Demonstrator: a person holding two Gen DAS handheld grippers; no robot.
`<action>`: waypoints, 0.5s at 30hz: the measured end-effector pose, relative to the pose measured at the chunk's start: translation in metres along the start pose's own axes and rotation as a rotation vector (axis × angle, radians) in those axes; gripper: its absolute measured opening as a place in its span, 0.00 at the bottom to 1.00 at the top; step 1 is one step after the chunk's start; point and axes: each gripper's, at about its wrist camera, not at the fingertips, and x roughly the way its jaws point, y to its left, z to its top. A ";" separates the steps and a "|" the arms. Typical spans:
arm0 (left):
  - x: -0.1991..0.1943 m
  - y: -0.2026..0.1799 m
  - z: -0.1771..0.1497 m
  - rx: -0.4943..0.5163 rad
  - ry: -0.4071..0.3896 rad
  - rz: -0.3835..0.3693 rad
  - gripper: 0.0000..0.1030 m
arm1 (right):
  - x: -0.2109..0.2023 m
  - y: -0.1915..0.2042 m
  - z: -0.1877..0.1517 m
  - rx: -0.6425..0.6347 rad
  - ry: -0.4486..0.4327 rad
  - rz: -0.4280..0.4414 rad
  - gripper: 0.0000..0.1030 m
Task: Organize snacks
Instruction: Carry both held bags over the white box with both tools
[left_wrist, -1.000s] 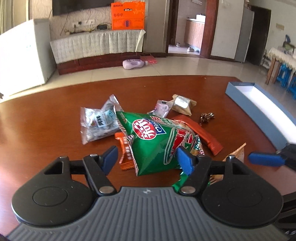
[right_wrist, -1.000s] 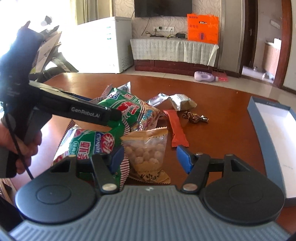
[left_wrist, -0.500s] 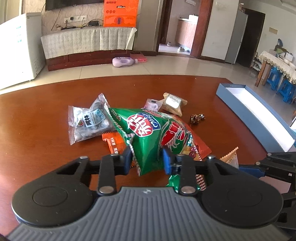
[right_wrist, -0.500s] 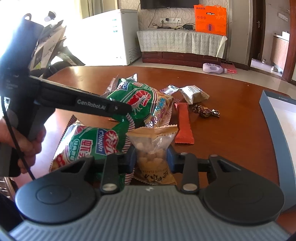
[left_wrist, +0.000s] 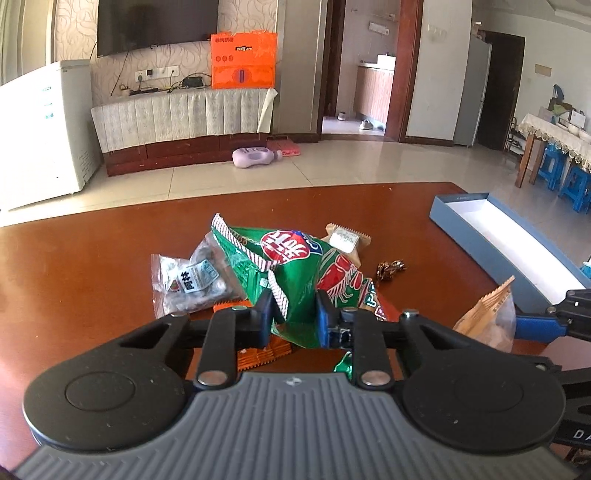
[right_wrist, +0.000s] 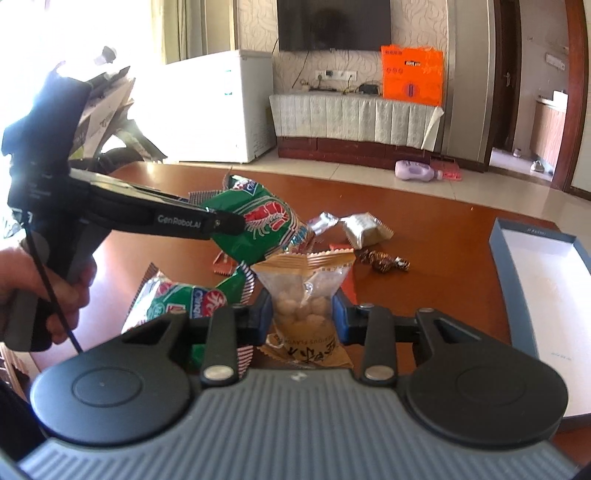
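Note:
My left gripper (left_wrist: 294, 317) is shut on the near end of a green chip bag (left_wrist: 291, 266), which tilts up off the brown table (left_wrist: 74, 280). In the right wrist view the same green chip bag (right_wrist: 266, 225) hangs from the left gripper's black body. My right gripper (right_wrist: 302, 317) is shut on a clear nut pouch (right_wrist: 306, 295) with a tan top, held upright off the table. A second green chip bag (right_wrist: 177, 299) lies flat beneath it at the left. The nut pouch (left_wrist: 487, 317) also shows at the right edge of the left wrist view.
An open blue box (left_wrist: 509, 236) with a white inside lies at the table's right side. Loose snacks stay on the table: a clear packet (left_wrist: 188, 284), an orange packet (left_wrist: 258, 354), a tan packet (left_wrist: 347, 240), a brown candy (left_wrist: 391, 267). A hand (right_wrist: 40, 291) grips the left tool.
Both grippers went from open to shut, the left on the green chip bag and the right on the nut pouch. Both have since risen, lifting their packets off the table.

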 end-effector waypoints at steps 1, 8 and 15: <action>0.000 -0.001 0.001 0.002 -0.001 0.002 0.27 | -0.002 -0.001 0.001 0.004 -0.006 -0.001 0.36; -0.004 -0.012 0.009 -0.006 -0.029 -0.011 0.27 | -0.017 -0.011 0.007 0.012 -0.053 -0.019 0.36; -0.006 -0.030 0.016 0.000 -0.055 -0.033 0.27 | -0.030 -0.030 0.006 0.038 -0.082 -0.055 0.36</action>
